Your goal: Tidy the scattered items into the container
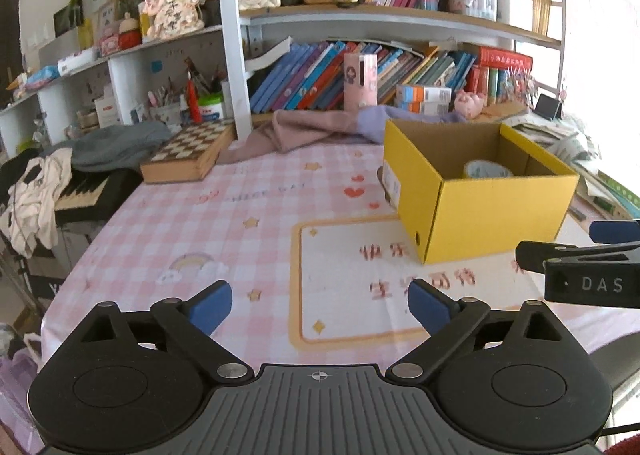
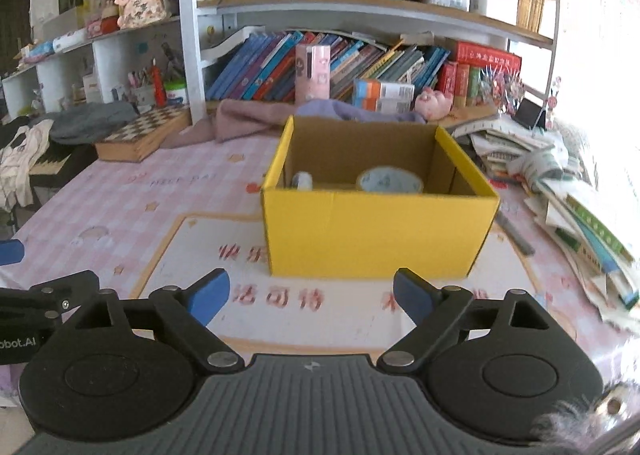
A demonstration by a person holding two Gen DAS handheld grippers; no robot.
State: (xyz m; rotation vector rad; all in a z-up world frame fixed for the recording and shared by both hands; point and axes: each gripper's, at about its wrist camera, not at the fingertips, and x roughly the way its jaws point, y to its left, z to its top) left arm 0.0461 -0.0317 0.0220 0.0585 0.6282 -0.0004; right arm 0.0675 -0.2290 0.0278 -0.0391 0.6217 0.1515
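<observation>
Tongs [image 2: 311, 297] before boxy yellow carton [image 2: 376, 231]

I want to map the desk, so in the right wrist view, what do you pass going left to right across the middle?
Chessboard box → pink cloth → yellow cardboard box → grey pen → pile of books and papers.

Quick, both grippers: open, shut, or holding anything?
Left gripper: open, nothing between its fingers.
Right gripper: open, nothing between its fingers.
</observation>
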